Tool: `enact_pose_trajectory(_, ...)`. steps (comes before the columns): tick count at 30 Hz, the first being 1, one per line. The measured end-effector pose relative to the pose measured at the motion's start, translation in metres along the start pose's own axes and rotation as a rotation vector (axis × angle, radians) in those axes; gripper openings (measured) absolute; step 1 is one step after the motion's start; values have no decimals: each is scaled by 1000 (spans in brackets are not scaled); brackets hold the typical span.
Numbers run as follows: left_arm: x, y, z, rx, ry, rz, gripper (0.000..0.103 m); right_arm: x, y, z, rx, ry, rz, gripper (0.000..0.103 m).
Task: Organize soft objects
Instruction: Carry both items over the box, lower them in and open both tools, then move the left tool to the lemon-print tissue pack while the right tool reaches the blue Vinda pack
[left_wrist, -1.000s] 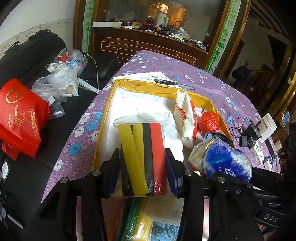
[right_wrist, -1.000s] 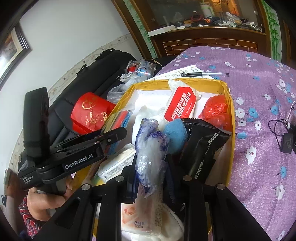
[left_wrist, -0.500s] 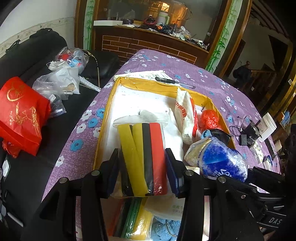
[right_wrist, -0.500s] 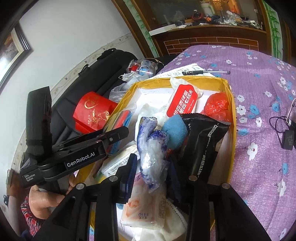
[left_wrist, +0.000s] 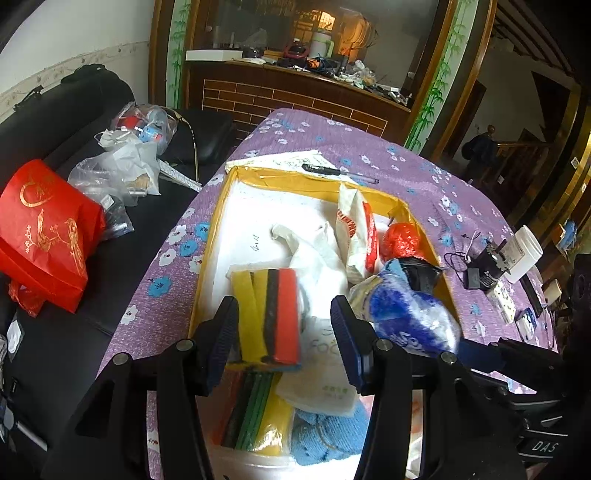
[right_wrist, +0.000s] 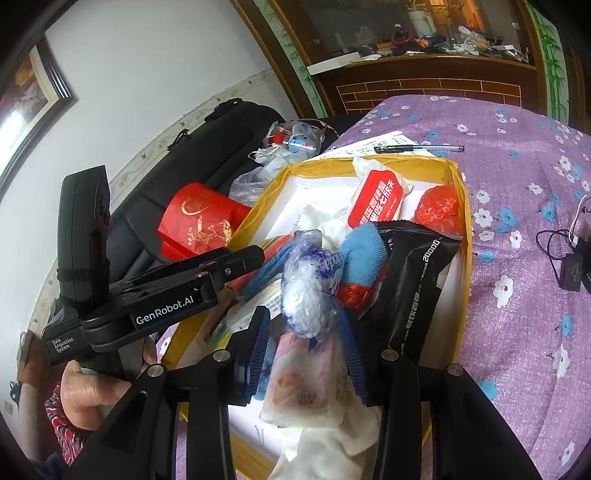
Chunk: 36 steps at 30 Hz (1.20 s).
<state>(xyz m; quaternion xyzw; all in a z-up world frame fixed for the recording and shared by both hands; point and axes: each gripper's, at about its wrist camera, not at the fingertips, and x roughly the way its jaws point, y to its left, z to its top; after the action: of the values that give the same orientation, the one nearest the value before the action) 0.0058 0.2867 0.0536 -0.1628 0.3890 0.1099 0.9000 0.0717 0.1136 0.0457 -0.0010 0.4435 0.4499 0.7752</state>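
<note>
- Left gripper (left_wrist: 284, 332): jaws spread wide. The striped sponge pack (left_wrist: 269, 314), in yellow, black and red, sits between the pads, with a clear gap on its right side and its left edge close to the left pad; whether they touch cannot be told. It is not clamped.
- Striped sponge pack: inside the yellow-rimmed box (left_wrist: 210, 254), at its near-left part, lying on white wrapping.
- Right gripper (right_wrist: 306, 350): jaws parted, blue ribbed pads on either side of the blue-and-white plastic bundle (right_wrist: 310, 295). The bundle is blurred; I cannot tell whether either pad touches it.
- Blue-and-white plastic bundle: over the near middle of the box, above a pink-printed tissue pack (right_wrist: 299, 380) and white cloth (right_wrist: 325, 443).
- Other box contents: a red-and-white wipes pack (right_wrist: 376, 199) toward the far side, a red crumpled bag (right_wrist: 439, 206) at the far-right corner, a black pouch (right_wrist: 413, 280) on the right, a blue sponge (right_wrist: 364, 254) just left of the pouch.
- Surroundings: box stands on a purple floral tablecloth (right_wrist: 517, 206); a pen (right_wrist: 417, 148) lies just beyond the far rim; a red gift bag (left_wrist: 40, 229) rests on the black sofa to the left.
</note>
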Motion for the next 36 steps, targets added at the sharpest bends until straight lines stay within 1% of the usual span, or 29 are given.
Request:
enact_pose_trajectory(3, -6, -3, 0, 1, -10, -2, 50, -7, 1, -2, -2, -2, 36, 41)
enact_pose_trajectory(7, -11, -8, -2, 11, -14, -3, 50, -17, -1, -6, 9, -15, 55, 41)
enact_pose_trajectory(12, -16, -20, -4, 28, -16, -7, 50, -33, -10, -11, 22, -38, 38, 41)
enact_pose_trajectory(19, -26, -43, -5, 65, -24, -11, 50, -57, -33, -19, 69, -75, 22, 43)
enact_pose_trajectory(29, -31, -97, -13, 146, -18, -39, 50, -93, -75, -33, 134, -127, -3, 45)
enact_pose_trajectory(32, -30, -116, -17, 165, -10, -62, 50, -108, -94, -37, 169, -153, -13, 48)
enact_pose_trajectory(34, -27, -131, -21, 174, 1, -85, 51, -120, -110, -40, 199, -178, -28, 50)
enact_pose_trajectory(36, -23, -149, -26, 188, 15, -105, 56, -132, -127, -42, 227, -194, -46, 50)
